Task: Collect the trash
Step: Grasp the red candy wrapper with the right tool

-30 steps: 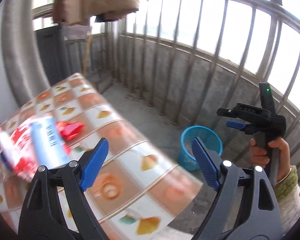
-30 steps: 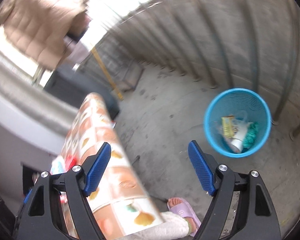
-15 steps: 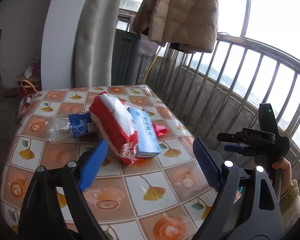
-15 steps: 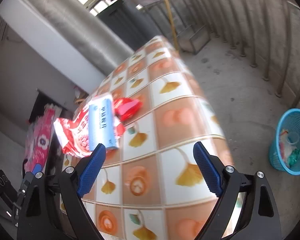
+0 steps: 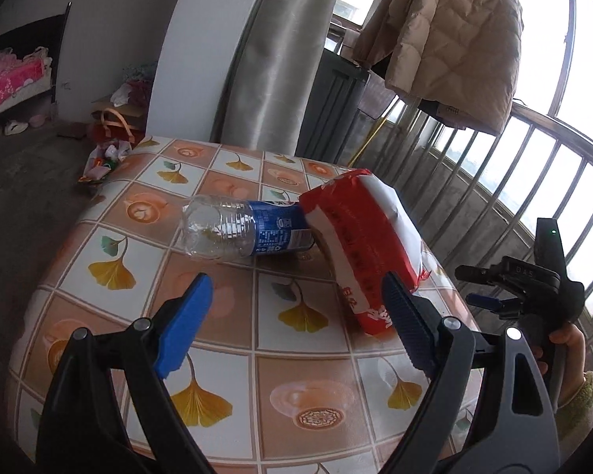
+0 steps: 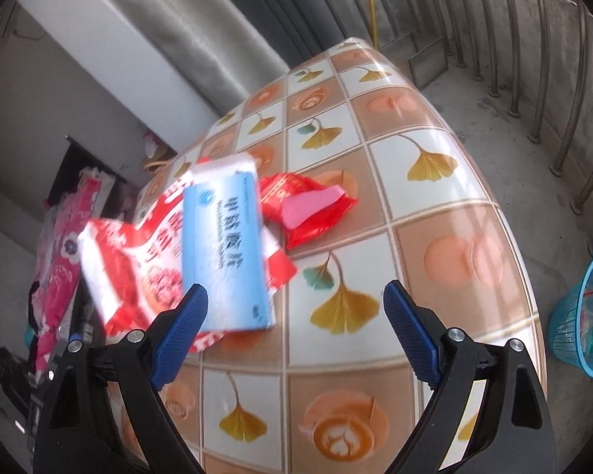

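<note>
A table with a tiled gingko-leaf cloth (image 5: 225,339) (image 6: 435,237) holds trash. An empty clear bottle with a blue label (image 5: 245,233) lies on its side against a red and white snack bag (image 5: 367,245) (image 6: 126,260). A light blue box (image 6: 225,245) lies on the bag, and a small red wrapper (image 6: 312,209) lies beside it. My left gripper (image 5: 292,324) is open and empty, just in front of the bottle and bag. My right gripper (image 6: 296,328) is open and empty over the table, with its left pad near the box. It shows at the right in the left wrist view (image 5: 494,288).
A blue mesh trash basket (image 6: 585,316) with some litter stands on the concrete floor right of the table. Metal railing bars (image 5: 514,181) run along the balcony. A beige jacket (image 5: 446,35) hangs above. A grey curtain (image 5: 280,47) and bags (image 5: 110,146) are behind the table.
Both grippers have swung from the basket and floor toward the table. The left now faces the bottle and bag up close; the right has closed in on the blue box. Both stay open.
</note>
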The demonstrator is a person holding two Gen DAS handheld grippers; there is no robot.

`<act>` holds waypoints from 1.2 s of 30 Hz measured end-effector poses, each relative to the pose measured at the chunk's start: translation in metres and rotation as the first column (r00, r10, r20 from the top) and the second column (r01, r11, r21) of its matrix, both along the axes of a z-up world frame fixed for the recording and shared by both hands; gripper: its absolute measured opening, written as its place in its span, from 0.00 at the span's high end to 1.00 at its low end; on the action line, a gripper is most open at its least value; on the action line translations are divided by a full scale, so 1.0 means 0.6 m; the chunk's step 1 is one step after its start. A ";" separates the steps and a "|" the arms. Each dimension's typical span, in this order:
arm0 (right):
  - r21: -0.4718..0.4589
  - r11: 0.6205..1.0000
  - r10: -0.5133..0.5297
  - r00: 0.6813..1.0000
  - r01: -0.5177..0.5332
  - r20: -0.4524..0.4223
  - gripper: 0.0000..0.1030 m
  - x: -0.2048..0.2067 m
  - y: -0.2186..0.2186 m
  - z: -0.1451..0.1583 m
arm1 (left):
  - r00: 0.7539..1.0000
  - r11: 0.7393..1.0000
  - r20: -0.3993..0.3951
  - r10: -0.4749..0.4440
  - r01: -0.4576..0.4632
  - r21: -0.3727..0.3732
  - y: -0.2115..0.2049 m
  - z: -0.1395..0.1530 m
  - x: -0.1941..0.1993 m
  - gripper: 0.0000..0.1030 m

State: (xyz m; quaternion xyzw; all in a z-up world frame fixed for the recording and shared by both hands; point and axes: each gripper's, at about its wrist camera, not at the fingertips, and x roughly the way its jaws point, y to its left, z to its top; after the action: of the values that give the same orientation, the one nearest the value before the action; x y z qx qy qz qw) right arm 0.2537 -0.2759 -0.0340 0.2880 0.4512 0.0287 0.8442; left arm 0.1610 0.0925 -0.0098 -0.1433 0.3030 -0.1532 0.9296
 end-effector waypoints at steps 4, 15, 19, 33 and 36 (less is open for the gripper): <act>0.104 0.993 -0.049 0.998 0.052 -0.031 0.15 0.047 -0.037 -0.026 | 0.994 0.993 0.015 -0.112 0.112 -0.028 -0.018 -0.009 -0.015 0.20; -0.110 0.994 -0.003 0.995 -0.008 -0.102 0.49 0.155 -0.016 -0.061 | 0.908 0.912 0.096 -0.408 0.401 0.082 -0.144 -0.015 -0.070 0.38; -0.202 0.978 0.021 0.992 -0.045 -0.121 0.80 0.159 0.001 -0.067 | 0.904 0.907 0.076 -0.421 0.417 0.066 -0.153 -0.019 -0.066 0.47; -0.240 0.970 0.005 0.989 -0.040 -0.147 0.96 0.008 -0.023 -0.070 | 0.906 0.906 0.003 -0.423 0.423 0.019 -0.144 -0.030 -0.070 0.64; -0.225 0.973 0.019 0.988 -0.053 -0.152 0.96 -0.047 -0.016 -0.070 | 0.895 0.895 -0.033 -0.444 0.445 0.018 -0.149 -0.036 -0.076 0.64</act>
State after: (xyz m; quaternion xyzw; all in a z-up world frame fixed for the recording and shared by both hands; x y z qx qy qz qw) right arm 0.2254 -0.2858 -0.0762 0.1819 0.5184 -0.0295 0.8351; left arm 0.1154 0.0032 -0.0312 -0.0609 0.3424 -0.3557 0.8675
